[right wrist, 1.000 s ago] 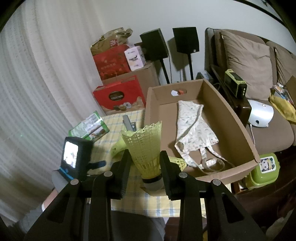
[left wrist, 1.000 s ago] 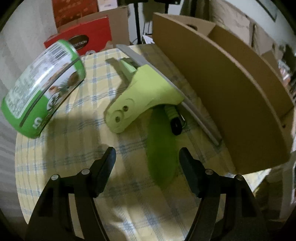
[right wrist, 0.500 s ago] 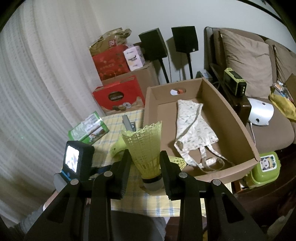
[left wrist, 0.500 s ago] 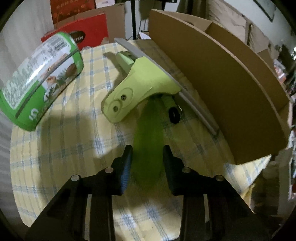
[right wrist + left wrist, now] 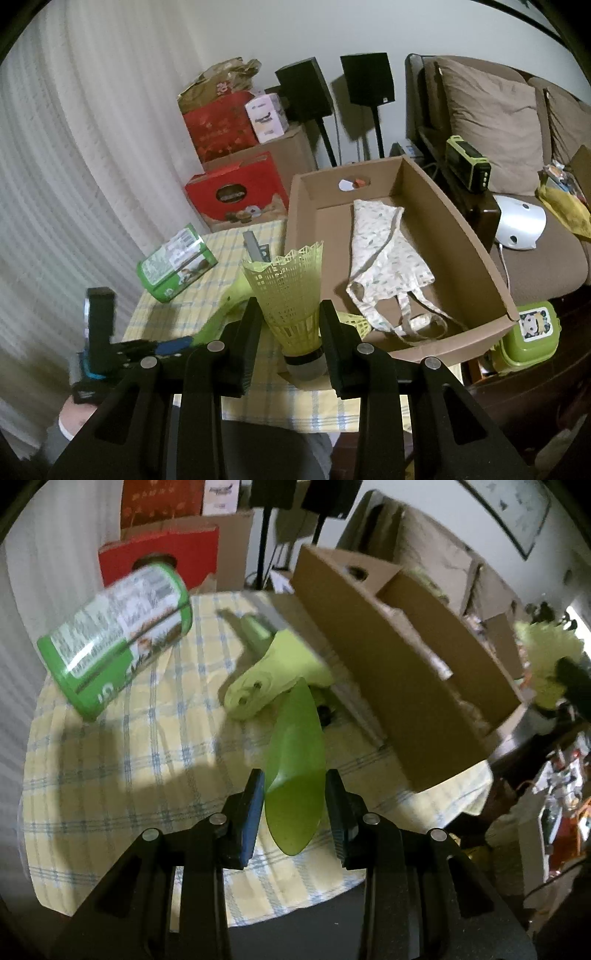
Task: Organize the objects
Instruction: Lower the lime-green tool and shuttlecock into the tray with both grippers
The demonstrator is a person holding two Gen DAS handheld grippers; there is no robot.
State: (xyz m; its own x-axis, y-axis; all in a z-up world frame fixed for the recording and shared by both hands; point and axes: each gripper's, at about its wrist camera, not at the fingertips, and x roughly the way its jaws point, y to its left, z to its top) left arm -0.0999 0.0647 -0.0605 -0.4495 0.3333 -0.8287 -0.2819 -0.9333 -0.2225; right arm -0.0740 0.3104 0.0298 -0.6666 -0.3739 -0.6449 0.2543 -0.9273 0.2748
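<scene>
My left gripper (image 5: 295, 797) is shut on a translucent green leaf-shaped piece (image 5: 295, 746), holding it clear of the yellow checked tablecloth (image 5: 110, 775). Just beyond it lies a pale green squeegee-like tool (image 5: 273, 675) with a grey blade. My right gripper (image 5: 290, 332) is shut on a yellow shuttlecock (image 5: 288, 291), upright with its cork end down, over the near corner of the open cardboard box (image 5: 476, 258). Inside the box lies a patterned cloth bag (image 5: 384, 254). A second yellow shuttlecock (image 5: 354, 321) is partly hidden behind the right fingers.
A green canister (image 5: 118, 642) lies on its side at the table's far left. The cardboard box takes up the table's right side. Red cartons (image 5: 236, 192) and speakers on stands (image 5: 306, 88) stand behind; a sofa (image 5: 517, 155) is to the right.
My left gripper closed on the green leaf-shaped piece, then lifted it off the cloth and tilted up. The right gripper and its shuttlecock stayed still.
</scene>
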